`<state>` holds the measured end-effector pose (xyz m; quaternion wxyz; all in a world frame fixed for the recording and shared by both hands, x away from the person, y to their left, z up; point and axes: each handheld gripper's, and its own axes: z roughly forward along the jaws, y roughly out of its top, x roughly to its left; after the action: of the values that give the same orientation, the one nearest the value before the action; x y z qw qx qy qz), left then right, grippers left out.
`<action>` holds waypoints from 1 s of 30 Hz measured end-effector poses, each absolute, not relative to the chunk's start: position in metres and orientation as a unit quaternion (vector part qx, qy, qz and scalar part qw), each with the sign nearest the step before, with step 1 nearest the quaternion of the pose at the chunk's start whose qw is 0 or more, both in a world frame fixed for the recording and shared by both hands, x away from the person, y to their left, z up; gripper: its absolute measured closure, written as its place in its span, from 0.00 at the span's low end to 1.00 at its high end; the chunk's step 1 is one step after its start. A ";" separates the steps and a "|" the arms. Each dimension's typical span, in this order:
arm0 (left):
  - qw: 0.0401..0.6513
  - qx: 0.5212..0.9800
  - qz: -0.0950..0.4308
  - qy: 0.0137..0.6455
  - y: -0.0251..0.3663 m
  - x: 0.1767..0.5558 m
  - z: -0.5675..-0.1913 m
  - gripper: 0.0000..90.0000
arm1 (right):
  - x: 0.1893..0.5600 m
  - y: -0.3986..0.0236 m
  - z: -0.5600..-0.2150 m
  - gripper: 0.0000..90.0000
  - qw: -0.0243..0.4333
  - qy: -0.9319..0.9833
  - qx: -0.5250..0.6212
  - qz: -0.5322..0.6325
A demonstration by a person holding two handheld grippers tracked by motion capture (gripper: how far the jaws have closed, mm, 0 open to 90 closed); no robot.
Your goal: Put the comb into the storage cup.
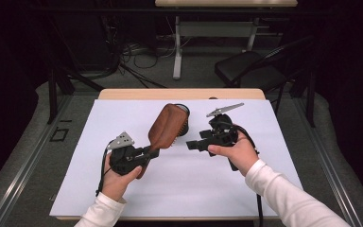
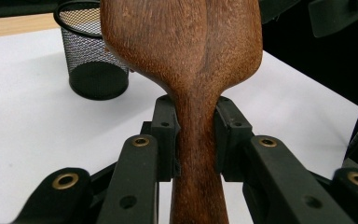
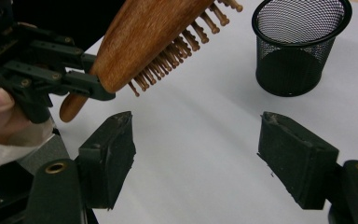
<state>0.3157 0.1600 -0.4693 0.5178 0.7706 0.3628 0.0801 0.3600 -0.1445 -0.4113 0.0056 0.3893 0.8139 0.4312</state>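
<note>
Hairbrush [image 1: 168, 125] is up off the white tabletop [image 1: 246, 184], left gripper [image 1: 146, 153] jaws clamped tight on its wooden handle, head tilted toward the mesh cup [image 1: 183, 124]. Right gripper [image 1: 192, 144] sits just beside it, jaws apart, nothing in them.

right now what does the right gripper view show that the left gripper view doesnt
Right gripper view alone: the brush's wooden bristles, the left gripper from the side in a hand, and the right gripper with its jaws apart and empty. Left gripper view alone: the brush's smooth back, its neck pinched between the left jaws. Both: the brush, the mesh cup and the white table.
</note>
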 end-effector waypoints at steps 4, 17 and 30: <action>0.517 0.770 0.080 0.365 0.160 0.316 -0.470 0.81 | 0.366 -0.141 -0.411 0.32 -0.007 0.803 0.401 0.440; 0.517 0.770 0.079 0.365 0.161 0.316 -0.471 0.81 | 0.380 -0.133 -0.407 0.37 -0.010 0.779 0.411 0.473; 0.520 0.769 0.079 0.362 0.159 0.315 -0.471 0.81 | 0.382 -0.129 -0.399 0.37 -0.005 0.774 0.414 0.479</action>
<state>0.3155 0.1593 -0.4707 0.5201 0.7694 0.3624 0.0785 0.3816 -0.1286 -0.3995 -0.0054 0.4137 0.7744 0.4786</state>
